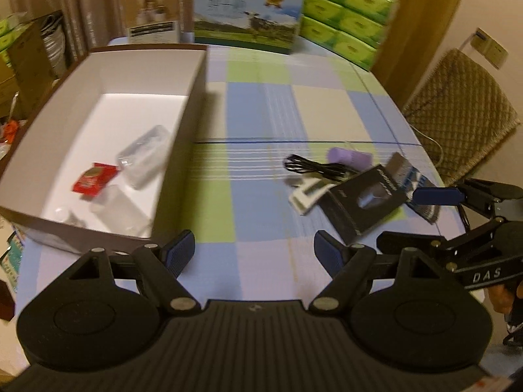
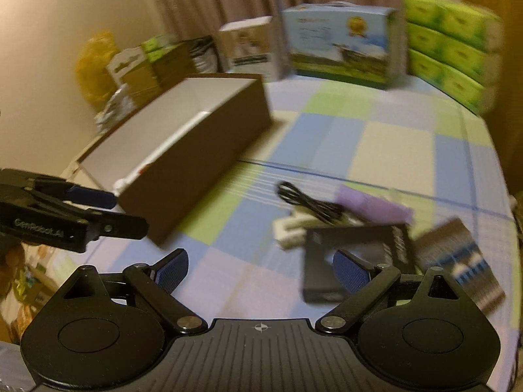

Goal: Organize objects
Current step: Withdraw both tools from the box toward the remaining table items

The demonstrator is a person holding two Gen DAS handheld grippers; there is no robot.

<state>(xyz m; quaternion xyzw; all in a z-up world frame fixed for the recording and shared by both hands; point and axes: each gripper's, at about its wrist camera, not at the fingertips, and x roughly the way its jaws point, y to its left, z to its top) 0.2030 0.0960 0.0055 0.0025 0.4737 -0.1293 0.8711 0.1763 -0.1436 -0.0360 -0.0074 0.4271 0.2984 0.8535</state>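
Both pairs of my fingers stand wide apart with nothing between them. My left gripper (image 1: 255, 251) hangs over bare checked tablecloth (image 1: 327, 104), its blue pads (image 1: 178, 254) clear of everything, just beside the near corner of the open box (image 1: 193, 98). My right gripper (image 2: 261, 272) hangs over the cloth too; its right pad (image 2: 351, 274) shows in front of the black packet (image 2: 359, 245), though I cannot tell whether it touches it.

Loose things lie in a cluster on the right part of the table: a coiled black cable (image 1: 313, 168), a lilac roll (image 1: 349, 157) just behind it, a white plug-like piece (image 1: 307, 196) beside the cable, the black packet with a window in its face, and a blue-and-black striped packet (image 1: 421, 196) partly under it at the table's edge.

That box, brown outside and white inside, sits on the left part of the table, well apart from the cluster. Inside it lie a red sachet (image 1: 94, 179), a clear plastic case (image 1: 143, 156) touching it, and more clear plastic near the front wall, too blurred to name.

At the far edge of the table stand a cream carton (image 1: 152, 13), a blue carton with a cow picture (image 1: 248, 13) and a stack of green tissue packs (image 1: 346, 19). Curtains hang behind them. A woven chair back (image 1: 457, 111) stands off the right edge.
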